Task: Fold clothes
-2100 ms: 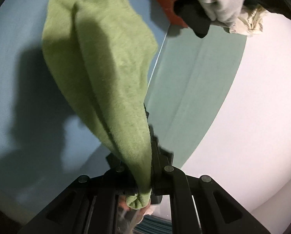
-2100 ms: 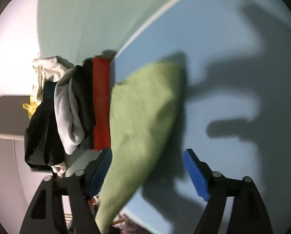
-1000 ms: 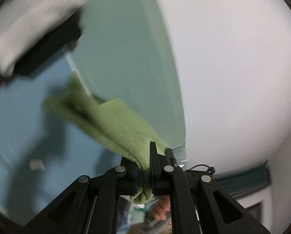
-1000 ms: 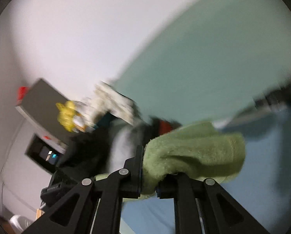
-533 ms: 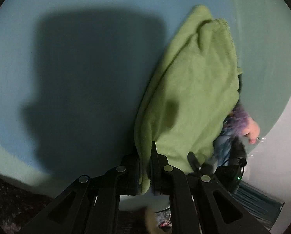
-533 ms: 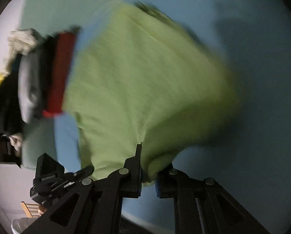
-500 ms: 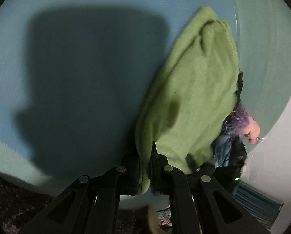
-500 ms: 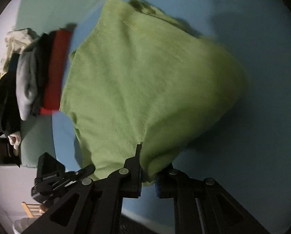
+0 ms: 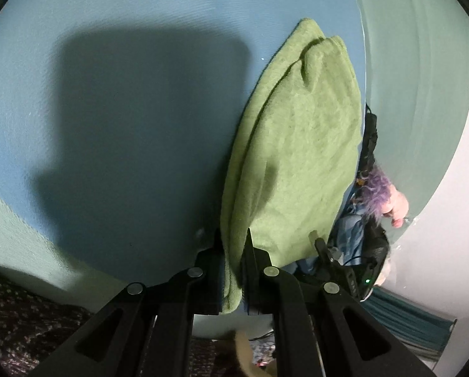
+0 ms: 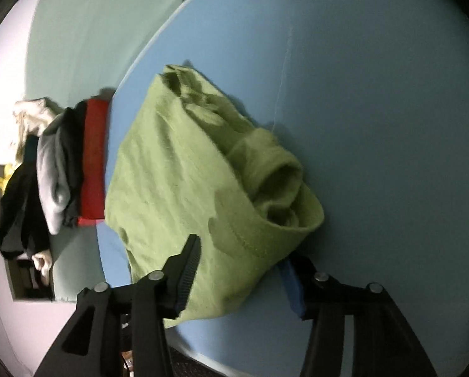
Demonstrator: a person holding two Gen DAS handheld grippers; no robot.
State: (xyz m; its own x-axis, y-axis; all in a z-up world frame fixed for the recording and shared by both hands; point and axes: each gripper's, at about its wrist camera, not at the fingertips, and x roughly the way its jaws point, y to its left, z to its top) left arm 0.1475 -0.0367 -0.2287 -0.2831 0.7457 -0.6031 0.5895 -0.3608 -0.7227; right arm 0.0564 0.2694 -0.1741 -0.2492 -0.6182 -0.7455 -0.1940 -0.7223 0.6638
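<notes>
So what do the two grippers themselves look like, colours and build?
Both are black plastic, with angular linkage arms joined by round silver pivots and triangular cut-outs near the base. The right gripper has ribbed finger faces and a blue pad on one finger. The left gripper has thin black fingers; its pad colour is hidden.

Blue table [image 10: 375,100] bears green garment [image 10: 177,188] and clothes pile [image 10: 61,169].

Right tongs [image 10: 240,270], jaws just opening, straddle green cloth [image 10: 184,182], seemingly released.
</notes>
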